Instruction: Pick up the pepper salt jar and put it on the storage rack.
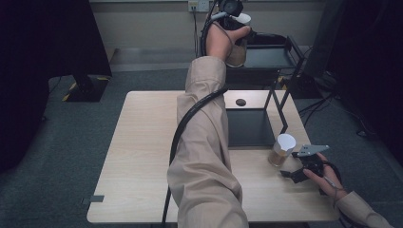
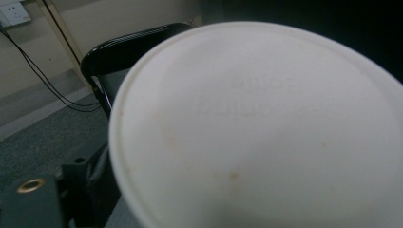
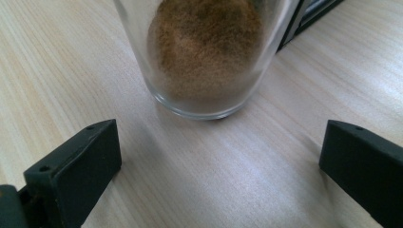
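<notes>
Two clear glass tumblers with flat white round lids are showing. One lidded tumbler of brown granular powder is standing upright on the pale wood-grain surface, just beside the front right corner of the black metal two-tier rack. The second lidded tumbler, also brown inside, is being held up at the far end of the rack's upper shelf.

In the left gripper view, the white lid is carrying faint raised lettering, mirrored and too blurred to read, plus a few small tan specks. Its rim is a thin raised ring. Behind it, a glossy black curved chair back is standing before a beige wall, where a white wall socket is feeding dark cables down to grey carpet.

The left tool is reaching far forward on a beige-sleeved arm, its black cable trailing along the sleeve. The hand is wrapping over the second tumbler; whether its jaws are spread or pinching cannot be told.

The right tool is resting low near the surface's front right edge, jaws spread wide and pointing at the first tumbler, apart from it. In the right gripper view, the matte black jaw blocks are flanking the tumbler's thick glass base, not touching it.

A small dark round disc is lying on the surface just behind the rack's lower shelf.
</notes>
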Demonstrator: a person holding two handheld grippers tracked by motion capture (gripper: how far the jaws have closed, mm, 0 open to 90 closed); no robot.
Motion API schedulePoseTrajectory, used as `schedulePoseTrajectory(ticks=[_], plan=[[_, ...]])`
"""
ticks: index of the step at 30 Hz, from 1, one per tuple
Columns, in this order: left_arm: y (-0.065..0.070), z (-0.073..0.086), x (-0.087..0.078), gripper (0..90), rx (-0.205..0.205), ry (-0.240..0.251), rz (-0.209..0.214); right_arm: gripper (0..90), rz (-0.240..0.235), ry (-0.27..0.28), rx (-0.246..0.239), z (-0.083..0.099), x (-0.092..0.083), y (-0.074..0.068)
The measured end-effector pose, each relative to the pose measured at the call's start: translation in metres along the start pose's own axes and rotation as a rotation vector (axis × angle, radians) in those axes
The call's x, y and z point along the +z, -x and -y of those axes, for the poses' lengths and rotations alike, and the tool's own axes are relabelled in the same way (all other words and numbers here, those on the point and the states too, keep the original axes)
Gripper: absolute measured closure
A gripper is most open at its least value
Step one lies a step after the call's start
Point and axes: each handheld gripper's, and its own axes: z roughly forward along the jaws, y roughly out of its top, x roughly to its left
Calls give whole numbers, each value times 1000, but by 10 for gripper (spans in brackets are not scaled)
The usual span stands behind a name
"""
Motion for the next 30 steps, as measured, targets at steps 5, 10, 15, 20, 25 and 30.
schedulePoseTrajectory(ticks=[5, 10, 15, 20, 25, 30], plan=[[0, 8, -5, 46, -9, 18, 3, 0, 0, 0, 0, 0, 0, 0], [1, 18, -10, 12, -12, 42, 10, 0, 0, -1, 1, 0, 0, 0], [1, 26, -17, 12, -11, 61, 33, 0, 0, -1, 0, 0, 0, 0], [2, 36, -19, 13, -22, 69, 44, 0, 0, 0, 0, 0, 0, 0], [1, 48, -20, 13, -30, 76, 64, 0, 0, 0, 1, 0, 0, 0], [0, 59, -22, 13, -27, 87, 82, 0, 0, -2, 0, 0, 0, 0]])
